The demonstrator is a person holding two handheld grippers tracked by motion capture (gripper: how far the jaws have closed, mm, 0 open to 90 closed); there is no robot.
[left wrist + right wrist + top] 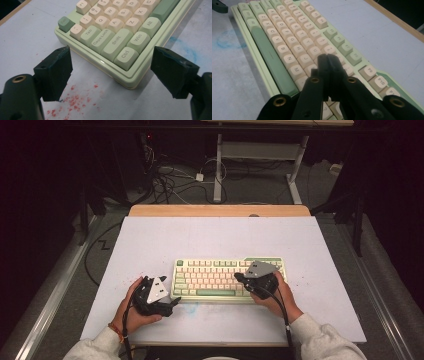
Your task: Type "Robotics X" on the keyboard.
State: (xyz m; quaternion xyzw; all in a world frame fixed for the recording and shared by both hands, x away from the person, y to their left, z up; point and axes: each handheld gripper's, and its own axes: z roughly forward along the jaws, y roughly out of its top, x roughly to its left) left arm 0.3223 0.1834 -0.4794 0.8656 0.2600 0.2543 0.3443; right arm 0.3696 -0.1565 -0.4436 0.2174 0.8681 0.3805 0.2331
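pale grey-blue tabletop (150,240) with a bare wooden strip along the far edge, dark floor beyond with a tangle of cables (165,175) and the white legs of another desk (218,170). red specks (75,100) on the tabletop left of the keyboard, a faint blue smear (185,50) just in front of the keyboard's near edge.

left of the keyboard: left hand-held gripper (111,75), held low at the keyboard's near left corner, jaws spread wide apart, nothing between the pads, the ctrl corner framed in the gap but not touched. grey three-cornered plate on top, black cable trailing back toward the sleeve.

centre of the tabletop, toward the near side: keyboard (210,275), pale green case with cream letter keys and green modifier keys and space bar. lying flat, long axis running left to right across the tabletop, key rows parallel to the near edge, space bar row toward the person, function row toward the far edge.

over the keyboard's right part: right hand-held gripper (327,58), jaws clenched tight together, nothing pinched between them, tips low over the cream letter keys near j and u; contact with a key cannot be told.

no containers on the tabletop.
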